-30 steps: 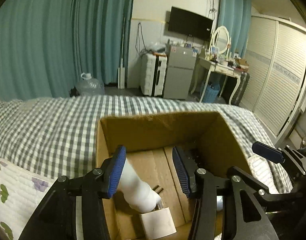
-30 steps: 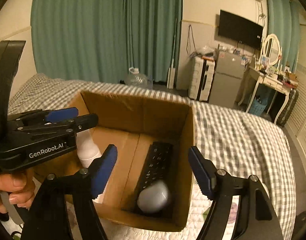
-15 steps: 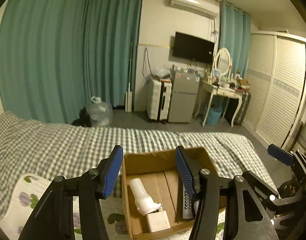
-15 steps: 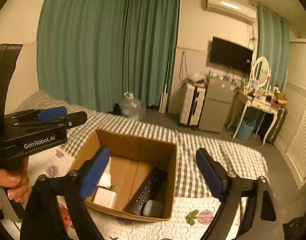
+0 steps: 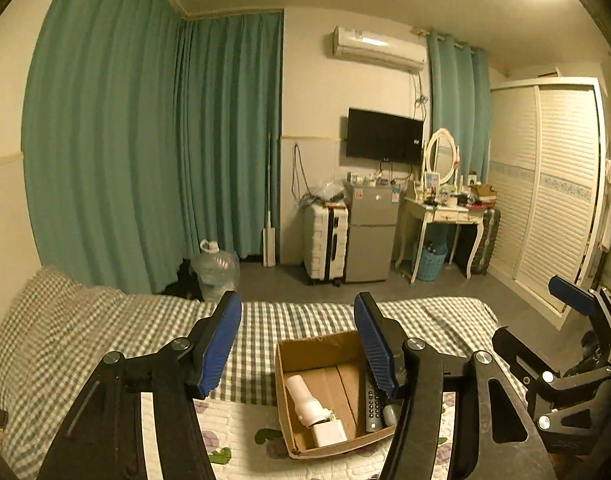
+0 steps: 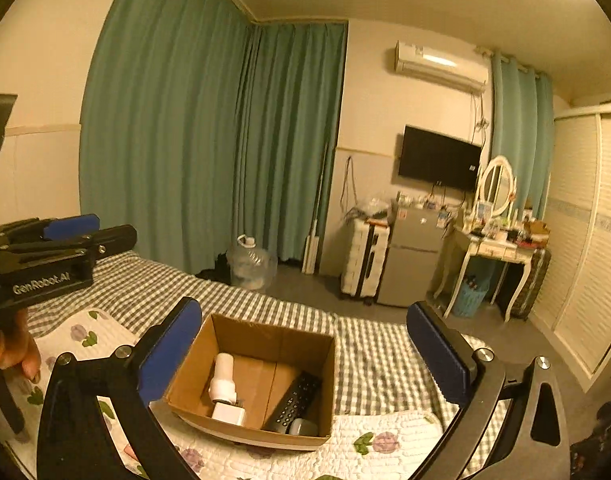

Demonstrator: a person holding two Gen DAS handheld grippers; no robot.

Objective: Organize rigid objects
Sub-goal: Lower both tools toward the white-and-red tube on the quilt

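An open cardboard box (image 5: 317, 350) (image 6: 265, 334) sits on the bed. Inside lie a white bottle (image 5: 303, 398) (image 6: 222, 378), a white charger block (image 5: 328, 432) (image 6: 228, 414), a black remote (image 5: 372, 406) (image 6: 295, 402) and a small grey rounded object (image 5: 390, 414) (image 6: 303, 427). My left gripper (image 5: 297, 344) is open and empty, held well above and behind the box. My right gripper (image 6: 305, 356) is open and empty, also raised above the box. Each gripper shows at the edge of the other's view.
The bed has a grey checked sheet (image 5: 105, 320) and a white floral quilt (image 6: 385, 440). Beyond it stand a water jug (image 5: 215, 268), a white suitcase (image 5: 325, 236), a small fridge (image 5: 371, 232), a dressing table (image 5: 445, 208) and a wardrobe (image 5: 553, 184).
Both grippers have pulled up and back from the box, which now looks small and far below. Both stay open and empty. The box contents have not moved.
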